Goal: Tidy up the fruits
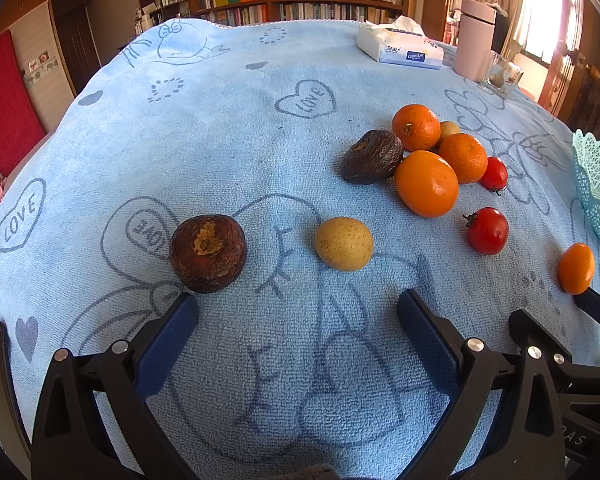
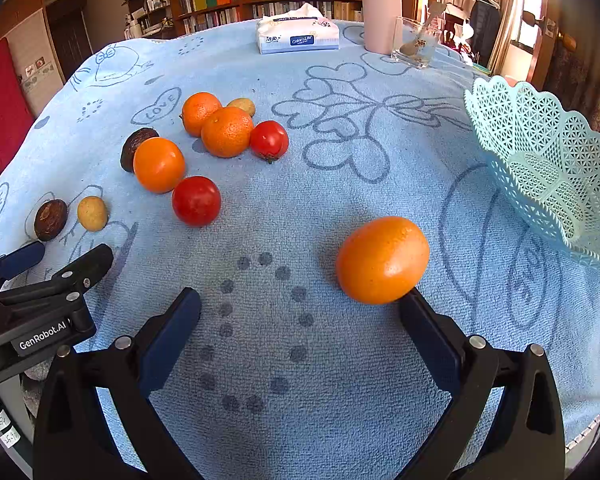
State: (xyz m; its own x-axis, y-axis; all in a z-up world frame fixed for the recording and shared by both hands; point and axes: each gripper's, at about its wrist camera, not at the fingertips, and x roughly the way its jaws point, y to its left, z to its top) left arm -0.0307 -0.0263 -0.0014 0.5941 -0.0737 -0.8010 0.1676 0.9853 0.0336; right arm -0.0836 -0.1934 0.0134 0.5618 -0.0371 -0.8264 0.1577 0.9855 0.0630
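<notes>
Fruits lie on a blue towel. In the left wrist view a dark brown fruit (image 1: 208,253) and a tan fruit (image 1: 343,243) lie just ahead of my open, empty left gripper (image 1: 298,312). Farther right is a cluster of oranges (image 1: 426,183), a dark fruit (image 1: 372,156) and two red tomatoes (image 1: 487,230). In the right wrist view one orange (image 2: 382,260) lies by the right fingertip of my open, empty right gripper (image 2: 300,308). A light blue lattice basket (image 2: 548,168) stands empty at the right.
A tissue box (image 2: 298,36), a pink tumbler (image 2: 380,10) and a clear glass container (image 2: 416,42) stand at the table's far side. The left gripper shows at the left edge of the right wrist view (image 2: 40,280). Bookshelves stand behind the table.
</notes>
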